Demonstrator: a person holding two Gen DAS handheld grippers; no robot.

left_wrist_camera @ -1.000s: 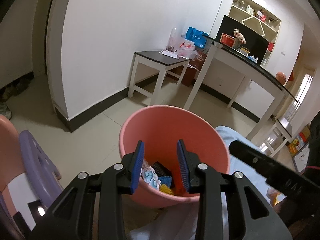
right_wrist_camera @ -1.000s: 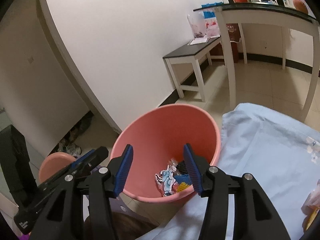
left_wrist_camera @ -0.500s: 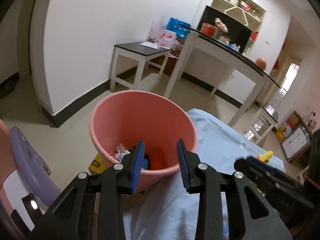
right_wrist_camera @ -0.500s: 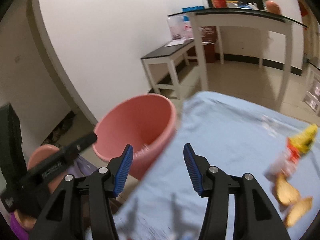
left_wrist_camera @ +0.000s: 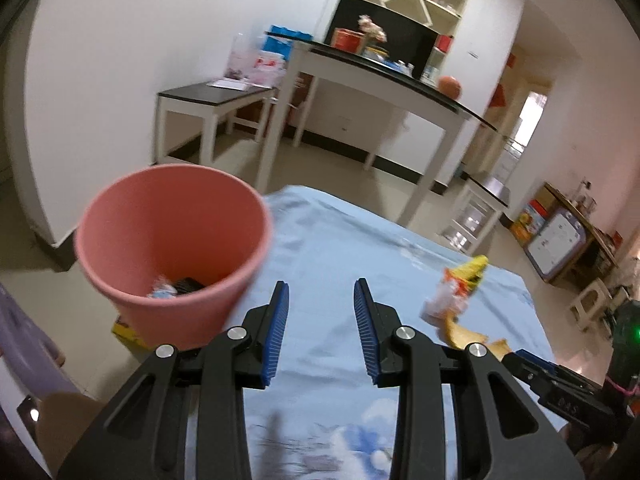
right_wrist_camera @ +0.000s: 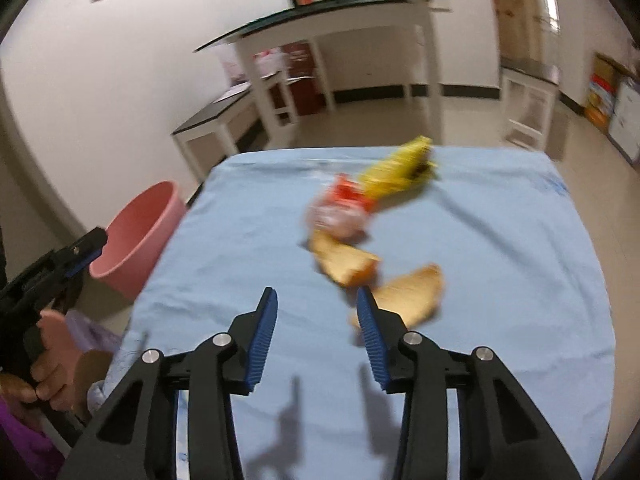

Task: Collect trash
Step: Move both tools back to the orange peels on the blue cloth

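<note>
Left gripper (left_wrist_camera: pixel 320 320): spread, nothing between its blue pads, hanging over the near part of the blue cloth, just to the right of the bin.
Right gripper (right_wrist_camera: pixel 314 320): jaws apart with nothing between them; they have just been closing. It hangs above the cloth, and its right pad (right_wrist_camera: pixel 370 340) overlaps the nearest peel in the picture; whether it touches I cannot tell.
Desk (right_wrist_camera: pixel 500 360): covered by a light blue cloth, which has a printed pattern at the near edge.
Bin (left_wrist_camera: pixel 172 248): pink plastic, upright on the floor, right against the desk's left edge. A few scraps lie at its bottom, among them a dark packet and a pale printed wrapper (left_wrist_camera: pixel 162 290).
Trash on the desk: a loose cluster toward the middle and far side of the cloth, well apart from the bin.
Yellow wrapper (right_wrist_camera: pixel 404 170): the farthest piece, blurred.
Red and white wrapper (right_wrist_camera: pixel 340 210): crumpled, just in front of the yellow one and touching it.
Peels: two orange-brown curved pieces, one (right_wrist_camera: pixel 344 262) just below the red and white wrapper, the other (right_wrist_camera: pixel 412 290) nearest the right gripper.
Person's hand (right_wrist_camera: pixel 48 372): at the left edge of the right wrist view, wrapped around the left gripper's handle, with a purple sleeve below.
Background: white desks with dark tops along the wall, and shelves behind them.
</note>
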